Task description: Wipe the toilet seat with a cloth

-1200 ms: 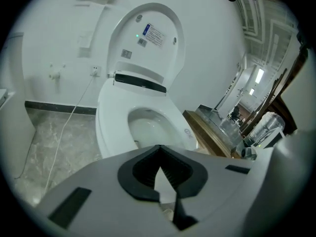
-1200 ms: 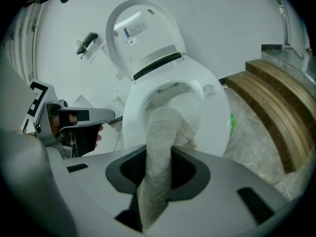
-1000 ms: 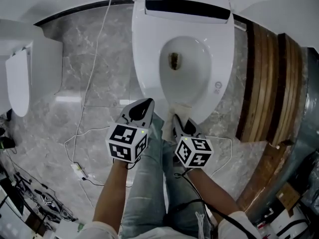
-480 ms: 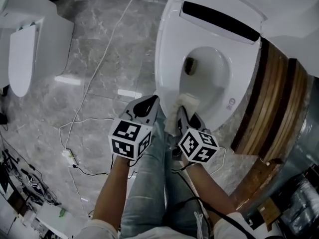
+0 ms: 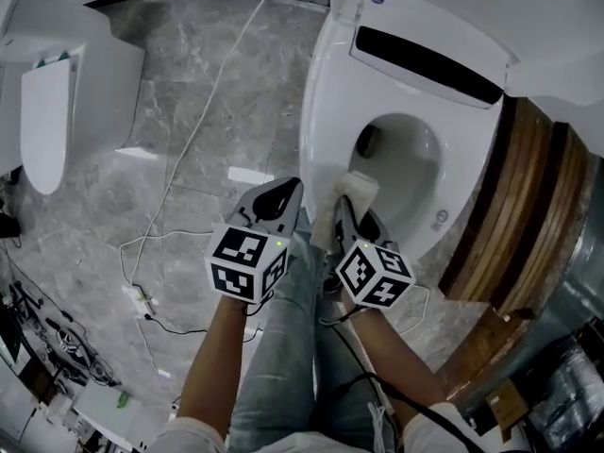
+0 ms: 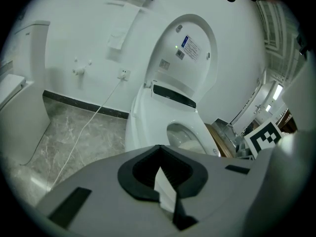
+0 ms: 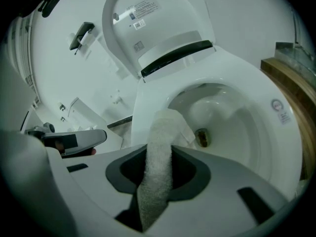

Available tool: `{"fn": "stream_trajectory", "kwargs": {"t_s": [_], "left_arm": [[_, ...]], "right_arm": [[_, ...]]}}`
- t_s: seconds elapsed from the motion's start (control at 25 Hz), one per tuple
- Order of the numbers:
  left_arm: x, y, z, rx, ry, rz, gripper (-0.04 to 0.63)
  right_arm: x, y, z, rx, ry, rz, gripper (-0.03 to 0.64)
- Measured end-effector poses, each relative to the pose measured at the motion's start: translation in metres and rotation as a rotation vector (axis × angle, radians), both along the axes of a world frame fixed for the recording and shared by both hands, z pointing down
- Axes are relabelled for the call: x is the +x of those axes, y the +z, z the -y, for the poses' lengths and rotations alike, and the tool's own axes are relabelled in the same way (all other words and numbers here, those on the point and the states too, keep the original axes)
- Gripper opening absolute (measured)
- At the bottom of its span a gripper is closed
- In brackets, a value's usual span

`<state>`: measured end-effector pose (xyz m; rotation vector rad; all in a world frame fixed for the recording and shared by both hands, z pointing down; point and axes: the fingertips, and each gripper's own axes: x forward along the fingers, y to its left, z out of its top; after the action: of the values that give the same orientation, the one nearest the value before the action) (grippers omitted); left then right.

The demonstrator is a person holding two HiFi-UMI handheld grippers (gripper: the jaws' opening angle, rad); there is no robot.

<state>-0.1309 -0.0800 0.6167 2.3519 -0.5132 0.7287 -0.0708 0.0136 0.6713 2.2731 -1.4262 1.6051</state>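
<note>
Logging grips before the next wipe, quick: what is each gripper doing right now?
Left gripper: closed, holding nothing.
Right gripper: closed on the cloth.

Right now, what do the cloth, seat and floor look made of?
Cloth: off-white, matte, with a nubby pile; looks like terry-type fabric.
Seat: white, smooth and glossy with soft highlights; probably moulded plastic, though the look leaves it open.
Floor: grey, veined and polished, with light reflections; marble or marble-look tile.
</note>
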Motion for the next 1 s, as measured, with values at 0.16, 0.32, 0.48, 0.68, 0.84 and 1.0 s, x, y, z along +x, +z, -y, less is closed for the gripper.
{"fn": "stream_trajectory", "kwargs": {"t_s": [0.16,0.32,0.48,0.68,0.84,1.0], "left_arm": [[0.011,0.002,0.010,-0.006,0.002,0.003,0.011],[0.020,0.005,0.017,-0.014,0.007,0.008,0.011],[0.026,0.005,0.029,-0.017,0.007,0.009,0.011],[0.032,0.004,0.046,-0.016,0.007,0.017,0.011],[0.036,0.002,0.062,-0.007,0.006,0.021,0.011],[0.038,-0.001,0.076,0.003,0.001,0.024,0.011]], "right_arm": [[0.005,0.003,0.014,0.015,0.050,0.025,0.101],[0.015,-0.001,0.029,0.019,0.065,0.019,0.101],[0.018,-0.003,0.041,0.017,0.056,0.020,0.101],[0.024,-0.005,0.061,0.023,0.056,0.015,0.101],[0.030,-0.006,0.077,0.035,0.056,0.013,0.101],[0.035,-0.007,0.088,0.038,0.075,0.023,0.100]]}}
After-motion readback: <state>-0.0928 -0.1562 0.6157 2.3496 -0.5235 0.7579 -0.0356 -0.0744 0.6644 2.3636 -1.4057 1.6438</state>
